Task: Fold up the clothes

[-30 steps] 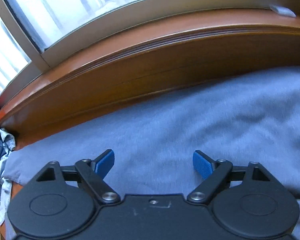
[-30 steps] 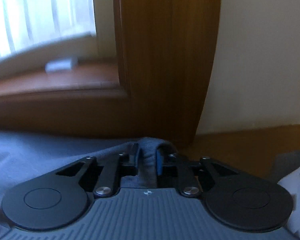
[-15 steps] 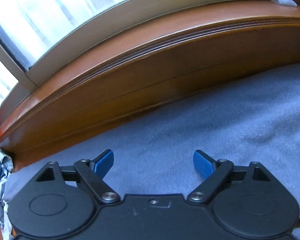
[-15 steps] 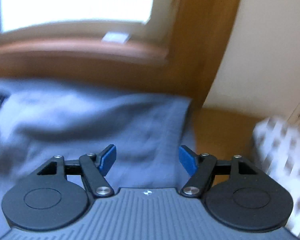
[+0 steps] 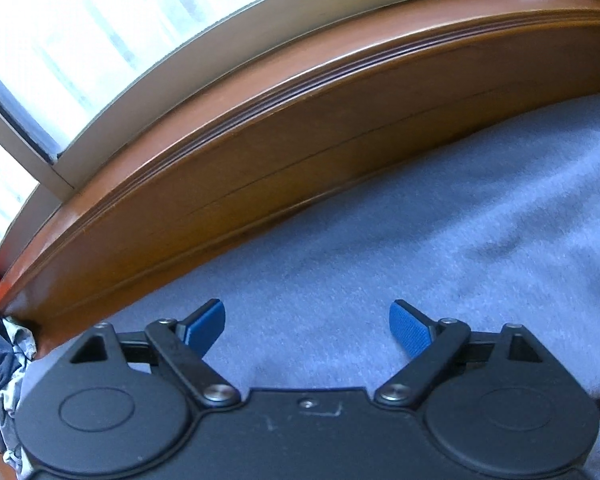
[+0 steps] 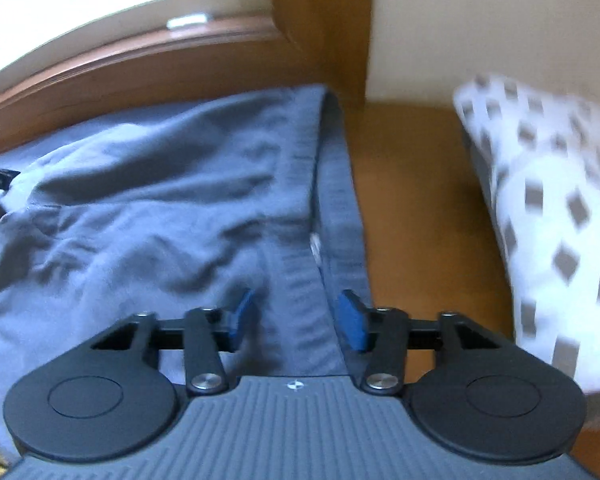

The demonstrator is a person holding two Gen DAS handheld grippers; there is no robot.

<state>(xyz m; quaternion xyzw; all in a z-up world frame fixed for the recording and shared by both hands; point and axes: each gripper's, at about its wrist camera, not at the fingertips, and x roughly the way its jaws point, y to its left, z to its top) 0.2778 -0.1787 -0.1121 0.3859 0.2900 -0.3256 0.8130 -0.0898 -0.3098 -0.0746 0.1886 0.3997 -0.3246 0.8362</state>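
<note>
Blue-grey knit garment lies spread on the brown wooden desk below both tongs: left tongs gape wide, empty; right tongs are closing over its ribbed hem, pads clear. Beyond runs the wooden window sill.

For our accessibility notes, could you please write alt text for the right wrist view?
The right gripper, closing, hovers over the ribbed hem of a grey-blue garment on a wooden surface, beside a white patterned pillow.
</note>
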